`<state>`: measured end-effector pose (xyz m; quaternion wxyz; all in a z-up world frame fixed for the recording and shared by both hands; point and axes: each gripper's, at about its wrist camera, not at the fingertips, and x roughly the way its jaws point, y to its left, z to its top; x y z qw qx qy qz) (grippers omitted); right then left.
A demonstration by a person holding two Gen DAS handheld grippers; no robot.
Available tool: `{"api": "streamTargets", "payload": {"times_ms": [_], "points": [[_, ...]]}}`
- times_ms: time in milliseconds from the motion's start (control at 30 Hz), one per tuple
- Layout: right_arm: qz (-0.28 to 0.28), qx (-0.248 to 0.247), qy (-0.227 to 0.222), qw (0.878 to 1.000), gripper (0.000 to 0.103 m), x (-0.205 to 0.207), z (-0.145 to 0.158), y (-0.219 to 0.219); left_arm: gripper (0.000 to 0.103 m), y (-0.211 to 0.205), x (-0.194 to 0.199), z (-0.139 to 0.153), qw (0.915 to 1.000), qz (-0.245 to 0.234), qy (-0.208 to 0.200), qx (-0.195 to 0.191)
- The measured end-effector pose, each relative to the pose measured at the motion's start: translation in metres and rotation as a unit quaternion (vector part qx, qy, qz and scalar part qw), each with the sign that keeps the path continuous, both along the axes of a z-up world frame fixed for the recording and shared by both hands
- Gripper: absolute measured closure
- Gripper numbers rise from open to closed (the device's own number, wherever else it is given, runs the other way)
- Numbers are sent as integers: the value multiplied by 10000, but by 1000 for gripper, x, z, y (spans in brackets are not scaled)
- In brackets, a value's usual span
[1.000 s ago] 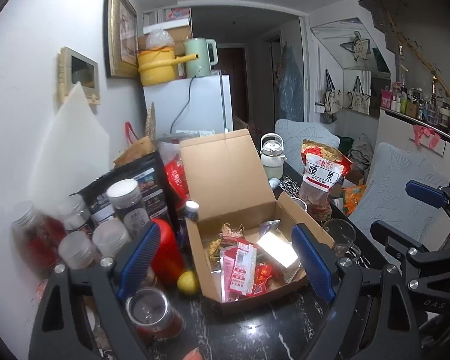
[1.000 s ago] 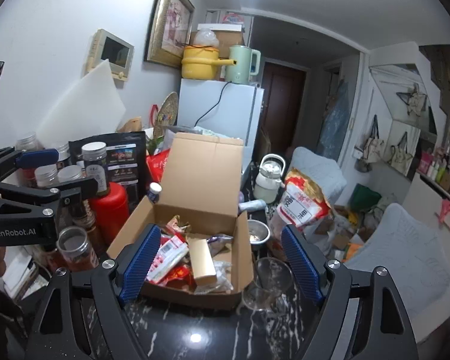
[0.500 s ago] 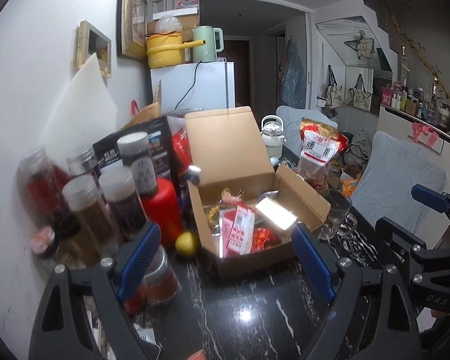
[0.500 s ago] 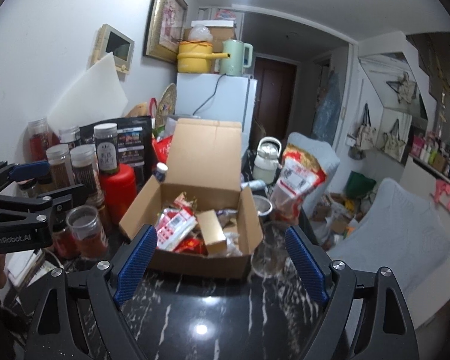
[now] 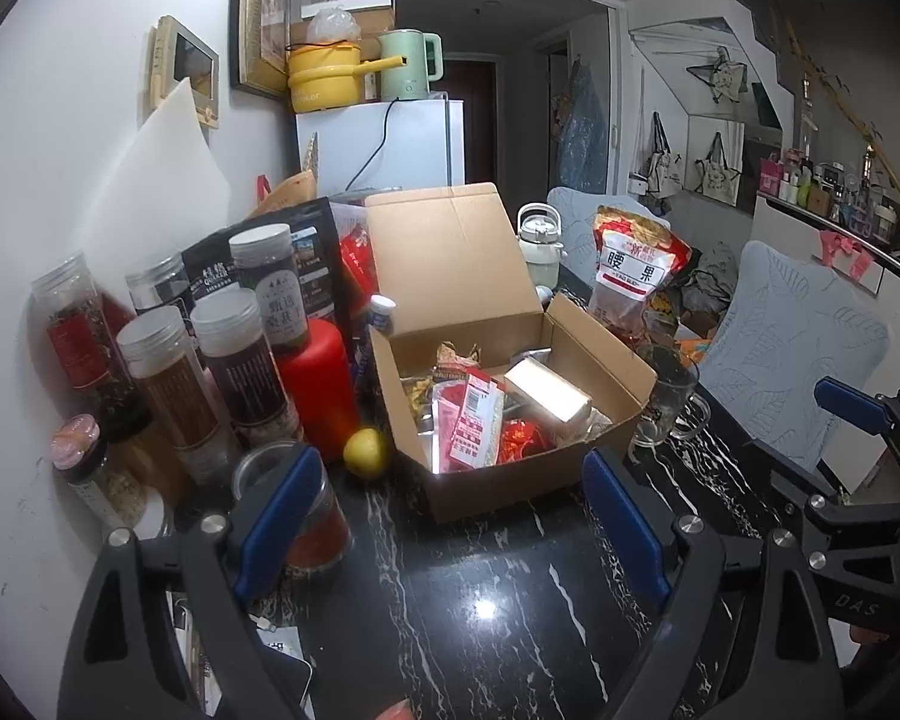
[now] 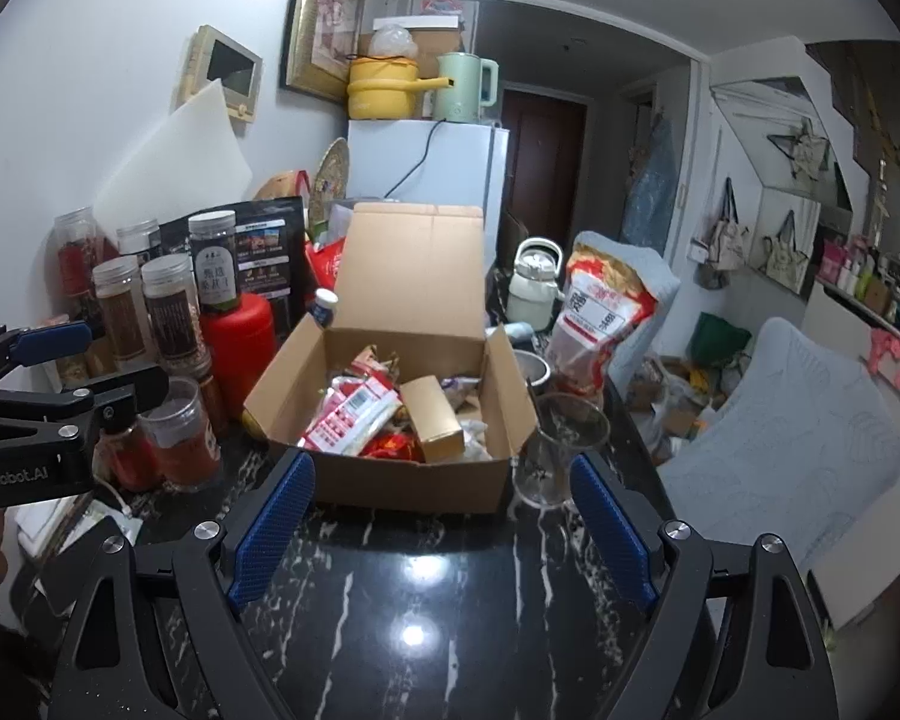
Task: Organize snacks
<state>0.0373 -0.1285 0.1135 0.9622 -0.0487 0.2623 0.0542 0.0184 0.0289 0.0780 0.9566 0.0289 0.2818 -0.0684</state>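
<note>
Snacks point(image 6: 384, 414) heaped in box point(image 6: 408, 483), lid flap up for access, mid dark surface point(image 6: 414, 588). Big bag point(image 6: 600, 324) upright just outside. Left gripper point(image 5: 444, 516), right gripper point(image 6: 438, 516) both spread wide, empty, hovering short of box, framing it.

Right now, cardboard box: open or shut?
Open. The cardboard box has its lid flap standing upright at the back, and snack packets plus a gold carton show inside.
</note>
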Motion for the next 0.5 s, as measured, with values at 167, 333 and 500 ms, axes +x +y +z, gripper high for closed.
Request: {"api": "streamTargets", "payload": {"times_ms": [167, 333, 500], "points": [[-71, 9, 94, 9999, 15, 4, -5, -2, 13, -2, 2, -5, 9999, -43, 91, -5], [-63, 48, 175, 9998, 15, 8, -7, -3, 13, -2, 4, -9, 9999, -81, 139, -52], [-78, 31, 211, 9997, 15, 10, -9, -3, 13, -3, 7, -11, 9998, -104, 164, -58]]}}
